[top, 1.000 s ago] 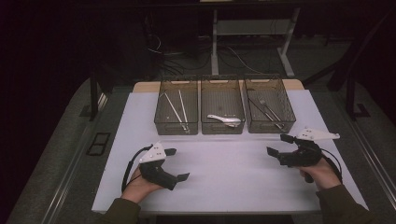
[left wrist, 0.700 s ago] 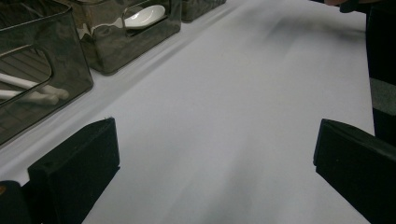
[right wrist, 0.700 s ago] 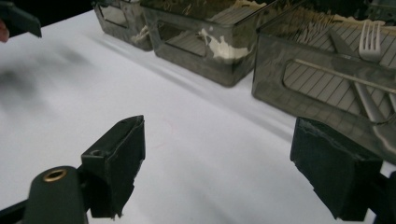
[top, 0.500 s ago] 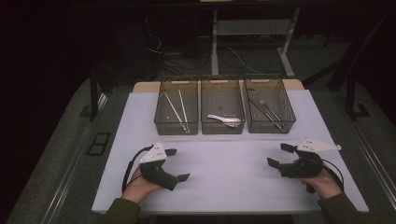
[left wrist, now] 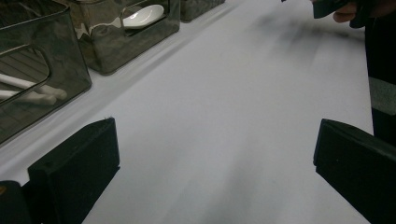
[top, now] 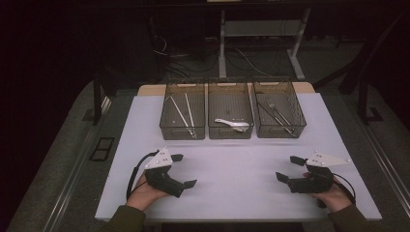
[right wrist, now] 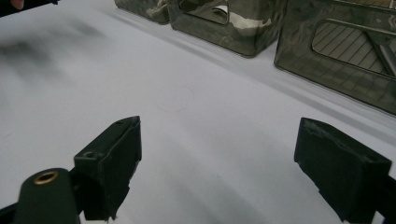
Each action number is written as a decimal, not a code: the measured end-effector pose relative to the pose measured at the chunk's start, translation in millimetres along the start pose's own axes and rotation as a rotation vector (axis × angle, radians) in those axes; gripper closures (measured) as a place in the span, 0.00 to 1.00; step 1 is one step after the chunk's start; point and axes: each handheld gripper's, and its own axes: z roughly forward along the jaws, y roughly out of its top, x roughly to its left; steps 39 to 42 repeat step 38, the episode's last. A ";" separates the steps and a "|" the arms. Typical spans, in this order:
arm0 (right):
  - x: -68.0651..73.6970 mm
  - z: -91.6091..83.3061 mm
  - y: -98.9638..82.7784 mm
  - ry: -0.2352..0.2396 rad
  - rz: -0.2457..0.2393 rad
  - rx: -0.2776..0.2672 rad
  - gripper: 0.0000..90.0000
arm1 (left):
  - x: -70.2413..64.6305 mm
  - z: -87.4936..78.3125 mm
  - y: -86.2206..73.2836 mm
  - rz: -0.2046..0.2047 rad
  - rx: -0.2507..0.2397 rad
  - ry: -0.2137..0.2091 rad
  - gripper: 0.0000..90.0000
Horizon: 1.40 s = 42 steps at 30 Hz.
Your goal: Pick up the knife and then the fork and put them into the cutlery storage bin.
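On the near half of the white table (top: 232, 169) we hold both grippers low and well apart, each with its jaws spread wide and nothing between them. Our left gripper (top: 183, 170) sits at the near left, pointing across the table toward the right; in the left gripper view its jaws stand far apart over bare tabletop. Our right gripper (top: 289, 169) sits at the near right, pointing back toward the left — released too, the right gripper view showing only white surface between its jaws. Neither touches anything but the hand (top: 145, 193) that carries it. Along the far side stand three clear bins in a row, just beside one another. The left bin (top: 167, 121) holds chopsticks (top: 183, 115) lying lengthwise; the middle bin (top: 230, 133) holds a white spoon (top: 232, 123) near its front wall, seen also in the left gripper view (left wrist: 142, 15); the right bin (top: 300, 121) holds dark metal cutlery (top: 278, 116), too small for us to tell piece by piece. All three bins lie well away from both grippers, with open table between.
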 end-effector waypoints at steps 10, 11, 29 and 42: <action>2.4 5.3 -3.1 0.004 -0.008 0.017 0.13 | 0.1 0.8 -0.2 0.001 0.004 0.000 0.00; 2.6 5.9 -3.2 0.003 -0.011 0.017 0.13 | 0.1 0.9 -0.1 0.001 0.004 0.000 0.00; 5.7 9.7 -2.3 0.014 -0.018 0.025 0.13 | 0.1 1.7 -0.4 0.003 0.013 0.001 0.00; 5.7 8.9 -2.1 0.017 -0.020 0.028 0.13 | 0.4 2.0 -0.5 0.006 0.019 0.003 0.00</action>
